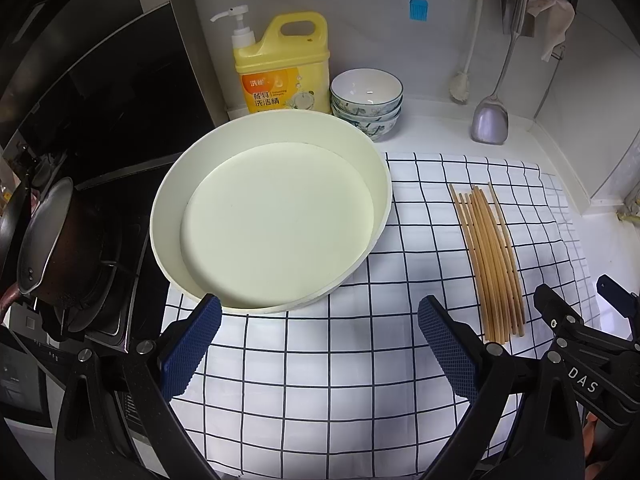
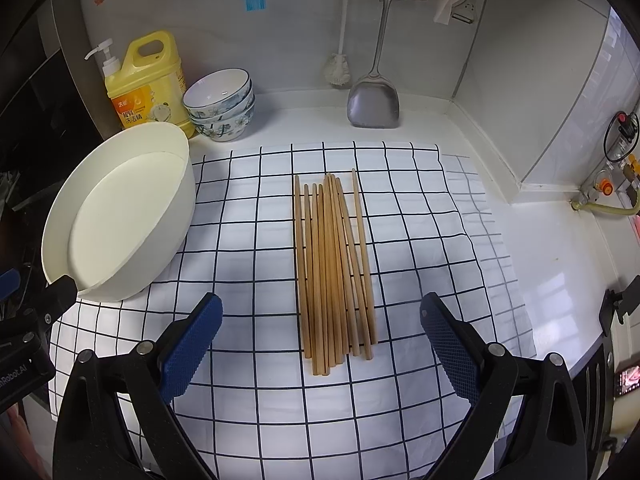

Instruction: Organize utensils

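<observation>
Both grippers, left (image 1: 320,344) & right (image 2: 322,344), spread wide, empty; right gripper body reads "DAS".

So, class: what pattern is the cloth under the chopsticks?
White cloth with a dark grid; right wrist view.

You've got a white counter (image 2: 460,140) with a checked cloth (image 2: 260,248) spread on it. On the cloth: chopsticks (image 2: 334,268) in a bundle, round white tub (image 2: 120,208) at its left edge. Behind the cloth: soap bottle (image 2: 150,84), stacked bowls (image 2: 222,106).

a home kitchen: dish soap (image 1: 282,66), stacked bowls (image 1: 366,100), hanging spatula (image 1: 491,118), stove pan (image 1: 52,240).
</observation>
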